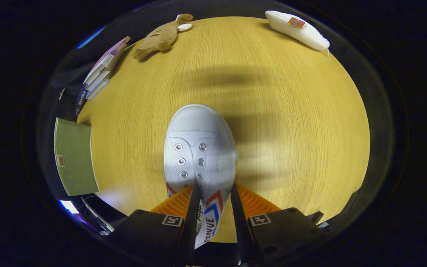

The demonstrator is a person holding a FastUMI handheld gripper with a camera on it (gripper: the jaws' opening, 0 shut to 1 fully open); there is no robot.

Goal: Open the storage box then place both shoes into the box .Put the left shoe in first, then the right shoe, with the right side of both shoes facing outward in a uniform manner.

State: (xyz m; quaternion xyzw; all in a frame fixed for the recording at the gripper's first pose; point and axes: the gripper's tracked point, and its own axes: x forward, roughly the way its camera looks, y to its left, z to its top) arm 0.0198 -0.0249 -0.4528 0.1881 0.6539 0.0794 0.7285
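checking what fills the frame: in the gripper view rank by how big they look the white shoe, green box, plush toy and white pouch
1. white shoe, held between the gripper fingers, so nearness inflates it
2. green box
3. white pouch and plush toy: they look alike, not ranked

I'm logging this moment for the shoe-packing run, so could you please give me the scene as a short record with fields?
gripper: gripper, both fingers pressed on the shoe's right side wall
held item: white shoe, toe pointing away from the fingers, appears lifted above the table
surface: wooden table
beyond the shoe: plush toy, white pouch
to the side: stack of books, green item at the table edge
storage box: cannot tell
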